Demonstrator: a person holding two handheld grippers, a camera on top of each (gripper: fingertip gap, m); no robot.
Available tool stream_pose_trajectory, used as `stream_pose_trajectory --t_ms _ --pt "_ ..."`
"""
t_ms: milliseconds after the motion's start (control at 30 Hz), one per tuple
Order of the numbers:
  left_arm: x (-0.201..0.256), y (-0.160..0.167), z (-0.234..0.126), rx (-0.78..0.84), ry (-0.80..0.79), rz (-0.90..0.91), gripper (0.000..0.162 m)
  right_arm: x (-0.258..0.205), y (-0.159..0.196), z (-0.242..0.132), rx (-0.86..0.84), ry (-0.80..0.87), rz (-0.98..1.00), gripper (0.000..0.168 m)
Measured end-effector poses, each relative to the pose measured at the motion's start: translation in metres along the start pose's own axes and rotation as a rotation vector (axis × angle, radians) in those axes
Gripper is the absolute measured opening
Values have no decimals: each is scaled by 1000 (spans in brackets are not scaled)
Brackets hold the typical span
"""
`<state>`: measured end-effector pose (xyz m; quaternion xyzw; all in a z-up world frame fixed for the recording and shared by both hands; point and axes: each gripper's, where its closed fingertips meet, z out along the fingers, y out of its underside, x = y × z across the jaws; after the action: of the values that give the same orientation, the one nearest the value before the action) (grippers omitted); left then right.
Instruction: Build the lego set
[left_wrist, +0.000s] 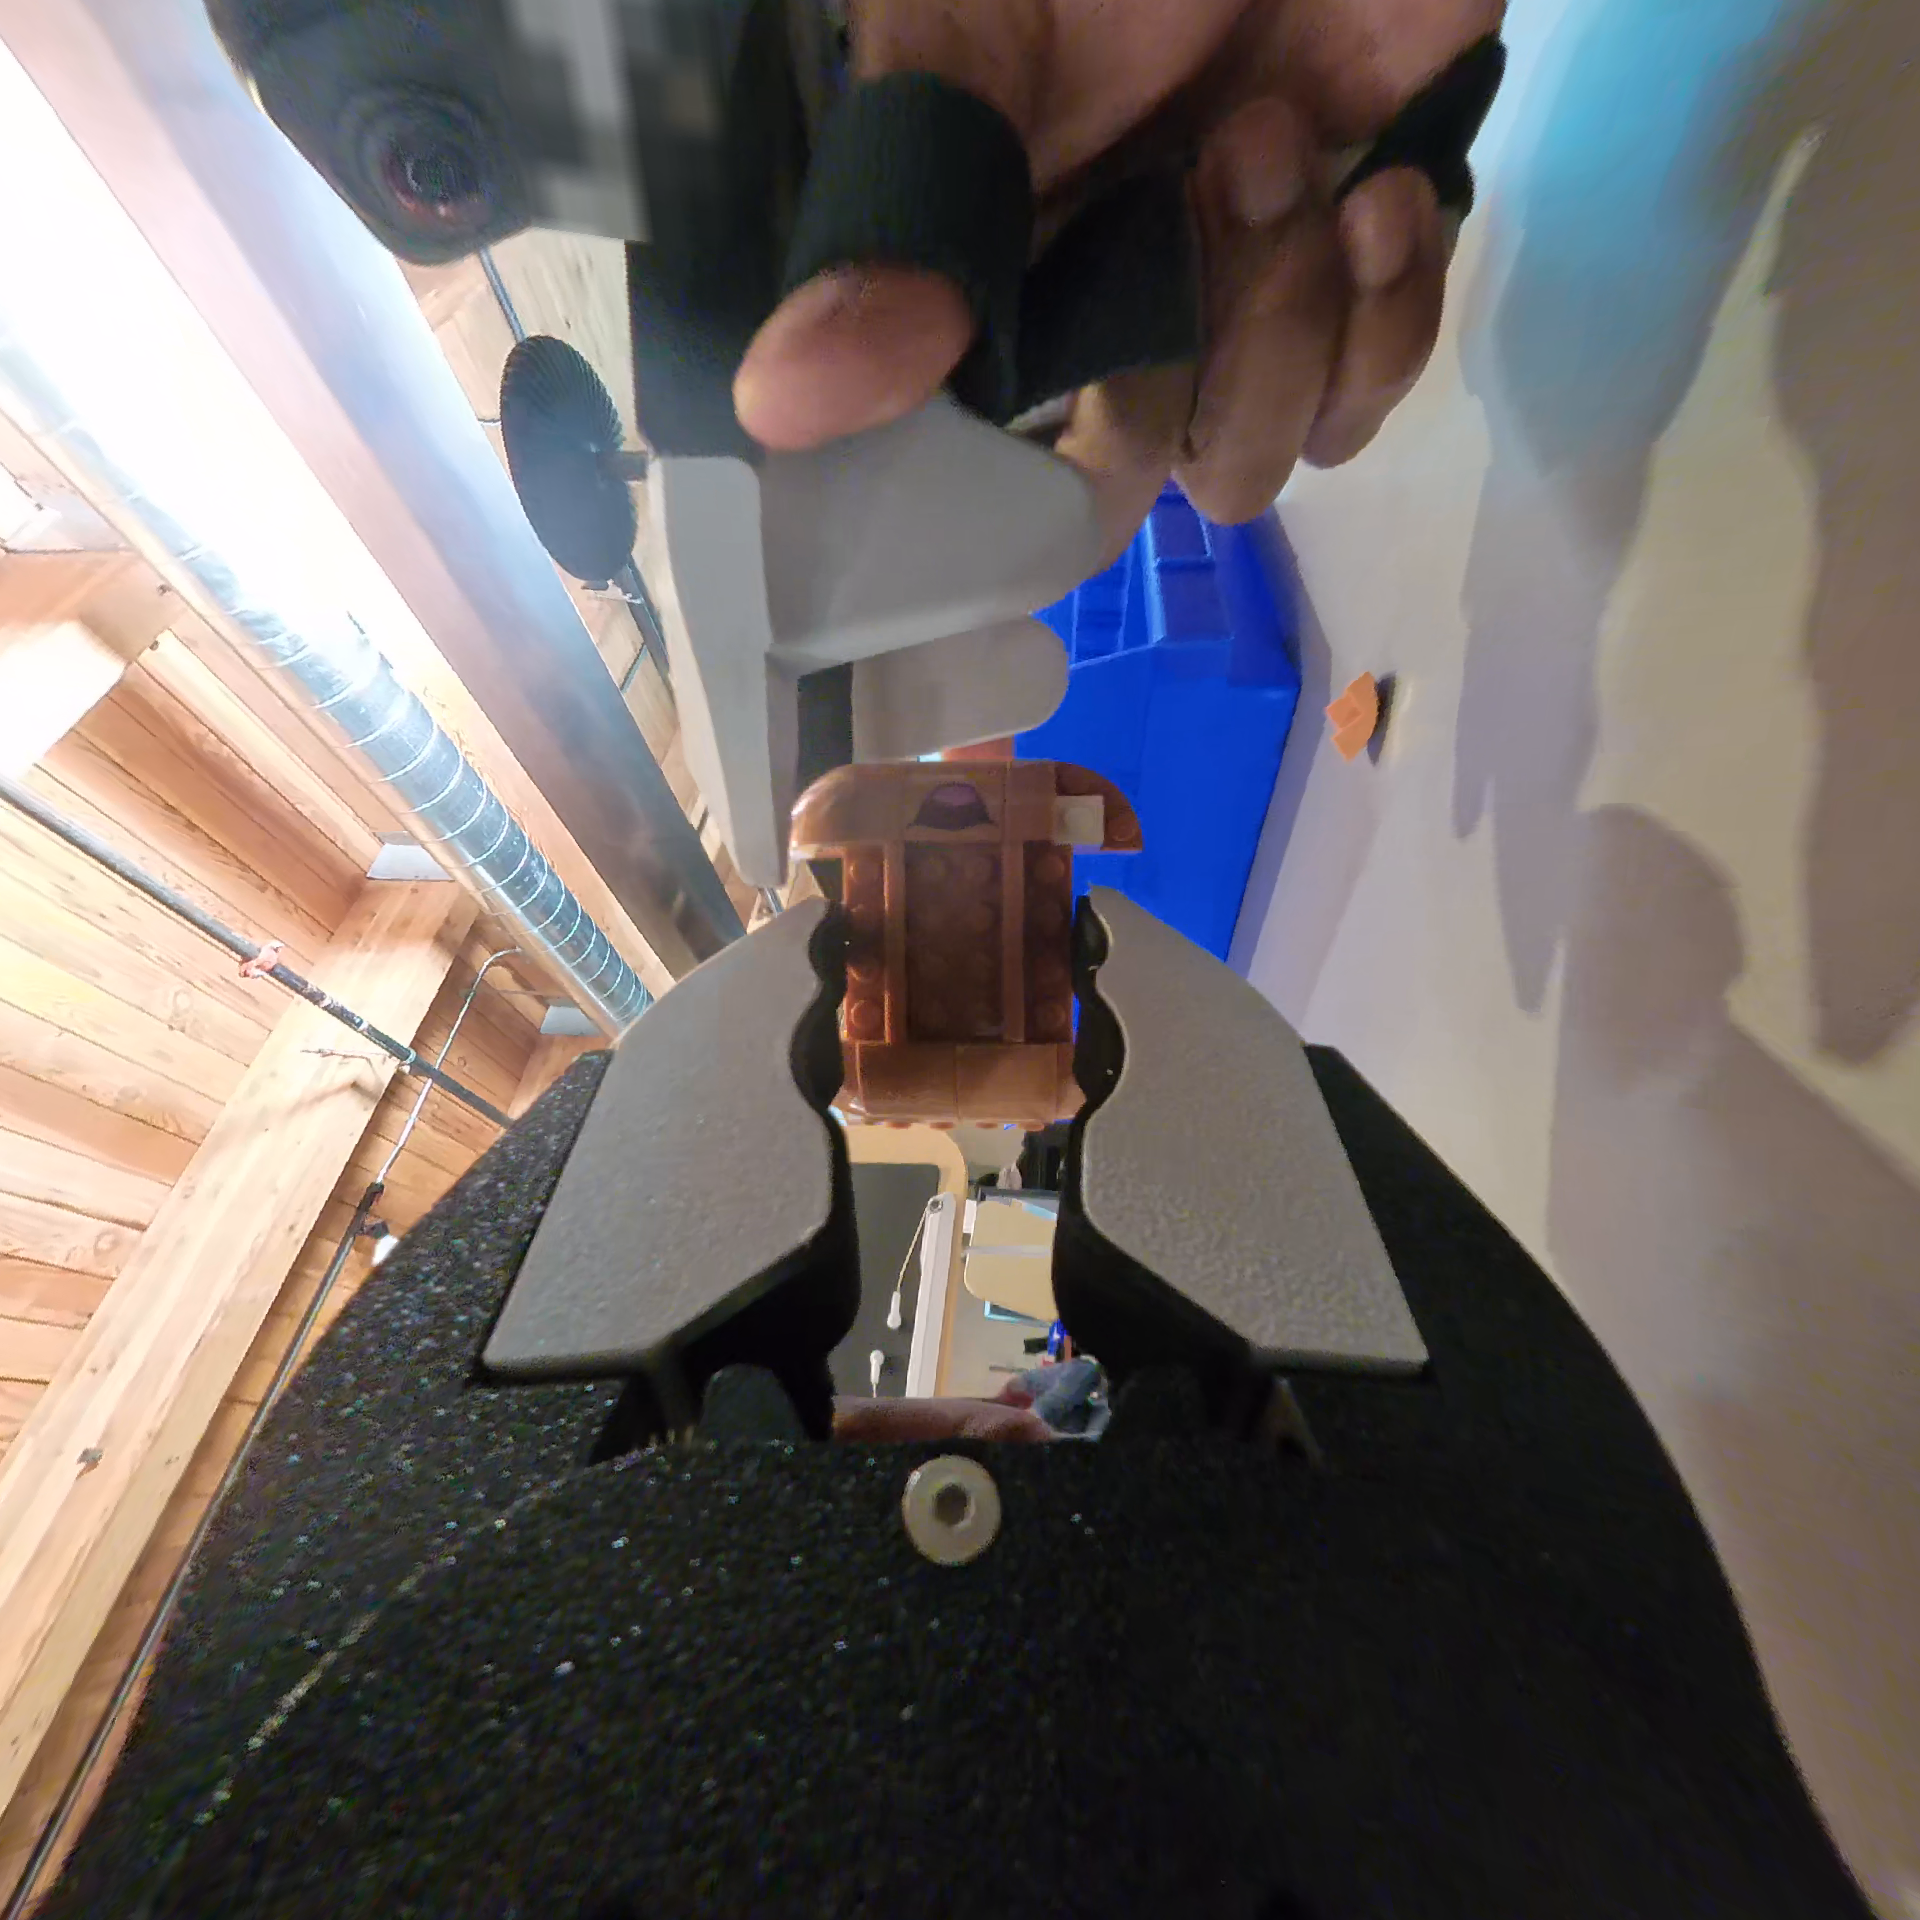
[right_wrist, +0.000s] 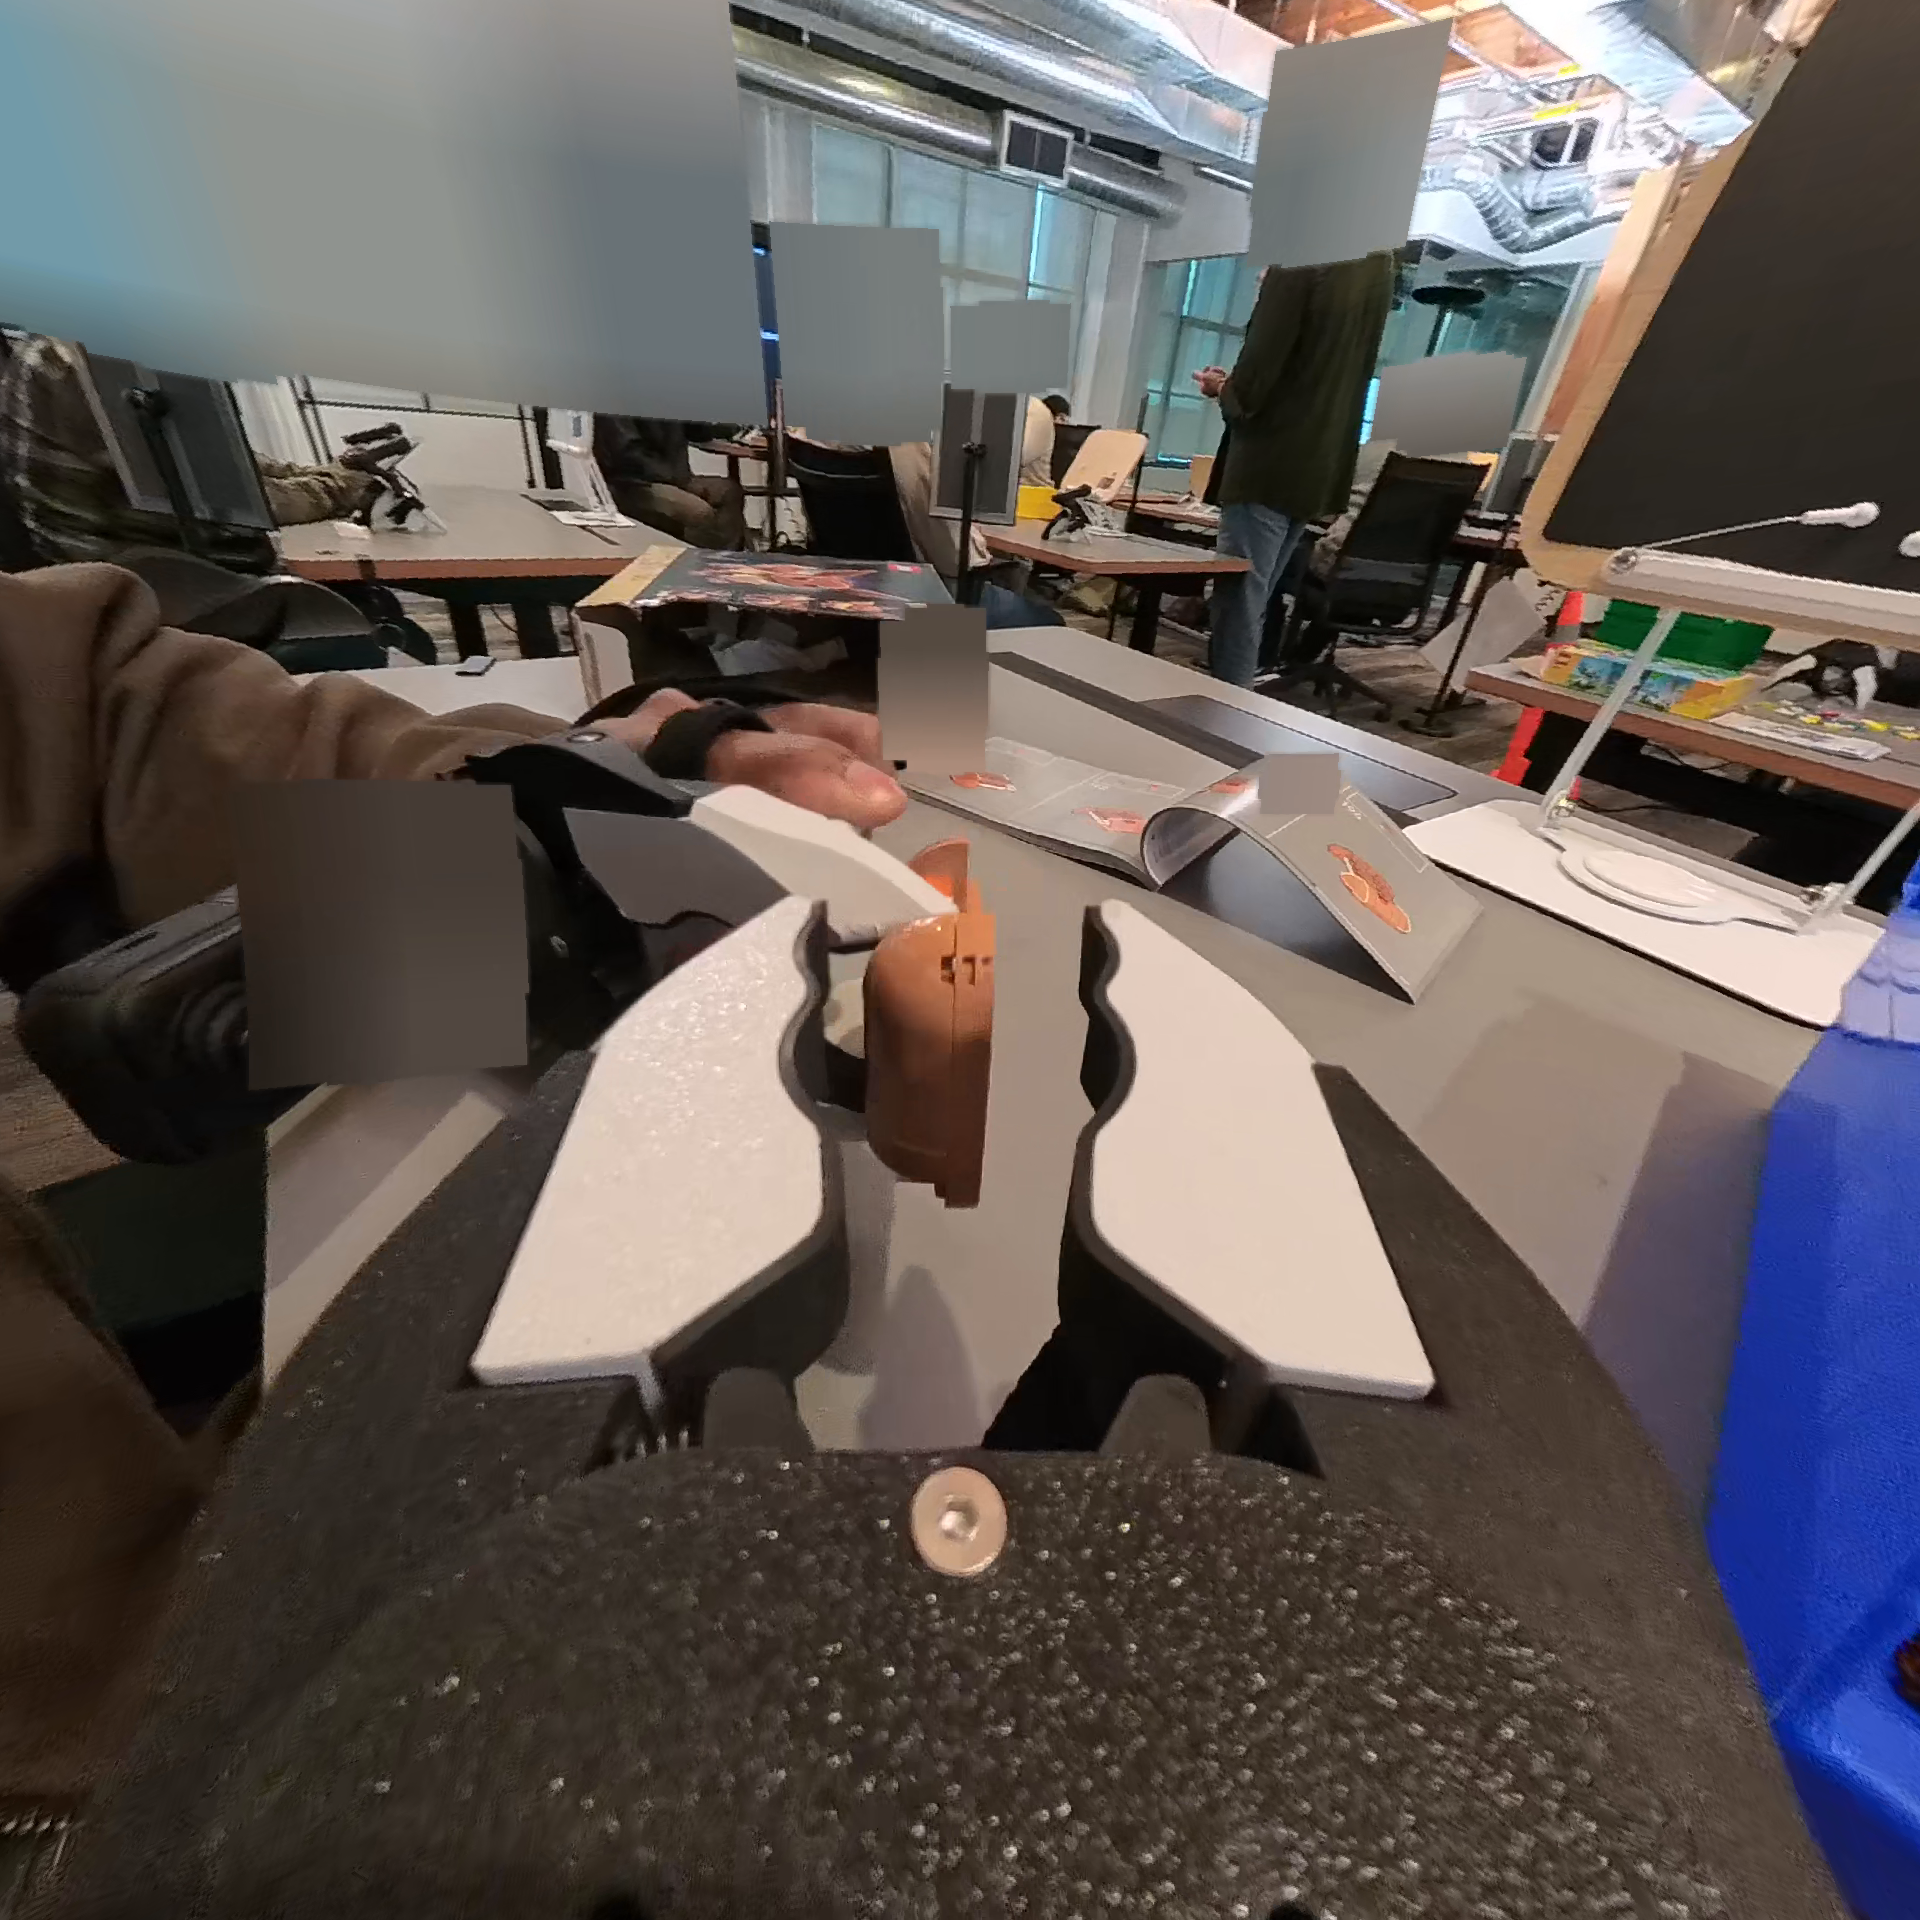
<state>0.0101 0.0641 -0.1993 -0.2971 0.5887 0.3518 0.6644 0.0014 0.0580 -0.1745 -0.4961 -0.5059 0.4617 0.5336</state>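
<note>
In the left wrist view, wooden ceiling boards and a ribbed metal duct (left_wrist: 416, 748) fill the left of the frame. At the upper middle a person's hand (left_wrist: 1091, 260) in a black fingerless glove holds the right gripper (left_wrist: 914, 665), whose grey fingers point down toward the centre. A blue bin (left_wrist: 1195, 707) sits right of centre, and a small orange brick (left_wrist: 1356, 712) lies on the pale table (left_wrist: 1558, 727) farther right.

The brown lego assembly (left_wrist: 956, 935) stands at the centre of this view, between the fingers of the left gripper (left_wrist: 956, 977). Both black pads press its sides, so that gripper is clamped on it. The right gripper's tips sit just above the assembly's rounded top.

In the right wrist view, a brown sleeve (right_wrist: 208, 707) enters from the left. The same assembly (right_wrist: 930, 1060) appears edge-on between the right gripper's (right_wrist: 951, 997) fingers, nearer the left finger (right_wrist: 675, 1143), with a clear gap to the other; whether it touches cannot be told. These fingers are spread apart, holding nothing. An open instruction booklet (right_wrist: 1247, 873) lies right of centre, with the blue bin (right_wrist: 1849, 1351) at the right edge.
</note>
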Motion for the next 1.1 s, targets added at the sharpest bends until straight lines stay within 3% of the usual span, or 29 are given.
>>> stream_pose_trajectory --t_ms 100,200,1100 --pt "-1 0 0 2 1 -11 41 -5 0 0 -2 -24 -19 40" --pt "-2 -1 0 8 -2 -17 41 -12 0 -1 -1 -42 -45 22" --pt "1 1 1 -7 10 3 41 -15 4 -2 -41 -63 -4 17"
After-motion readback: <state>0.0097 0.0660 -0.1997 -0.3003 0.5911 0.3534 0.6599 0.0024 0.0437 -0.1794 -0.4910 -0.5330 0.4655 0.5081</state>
